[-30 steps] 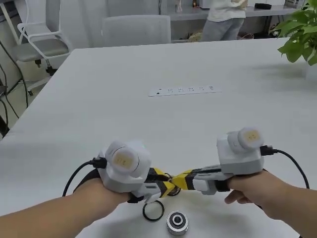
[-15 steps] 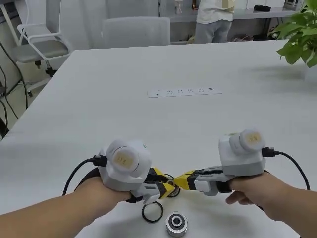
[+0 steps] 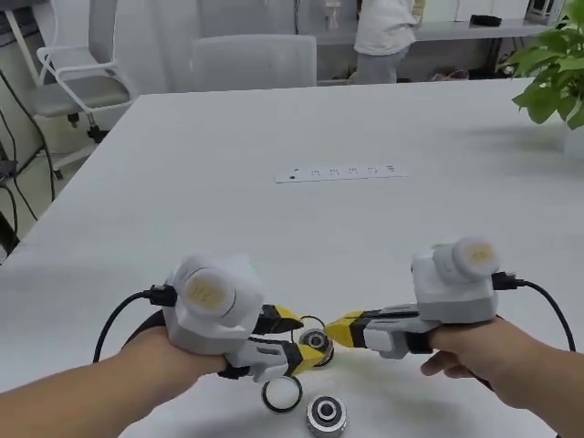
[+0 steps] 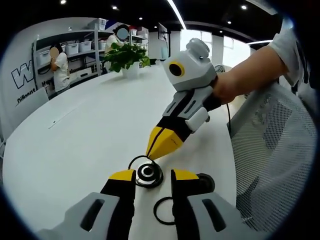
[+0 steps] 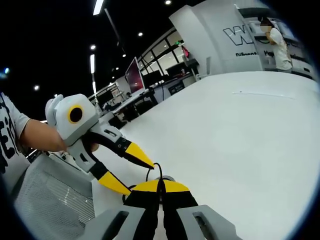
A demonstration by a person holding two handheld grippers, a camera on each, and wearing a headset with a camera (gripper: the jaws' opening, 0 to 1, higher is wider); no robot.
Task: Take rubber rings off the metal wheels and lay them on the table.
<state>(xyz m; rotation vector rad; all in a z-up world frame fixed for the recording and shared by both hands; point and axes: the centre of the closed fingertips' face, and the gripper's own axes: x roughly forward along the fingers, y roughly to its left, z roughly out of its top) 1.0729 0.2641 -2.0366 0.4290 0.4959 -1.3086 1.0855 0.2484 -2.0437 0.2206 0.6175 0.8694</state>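
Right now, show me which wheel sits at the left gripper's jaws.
The farther wheel, which the right gripper points at; the nearer wheel lies apart.

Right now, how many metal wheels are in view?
2. One round silver metal wheel sits at the left gripper's tips; the other lies on the white table, beside a loose black rubber ring. More may be hidden.

A second wheel [image 4: 206,181] sits half hidden — behind the left gripper [image 4: 154,175].
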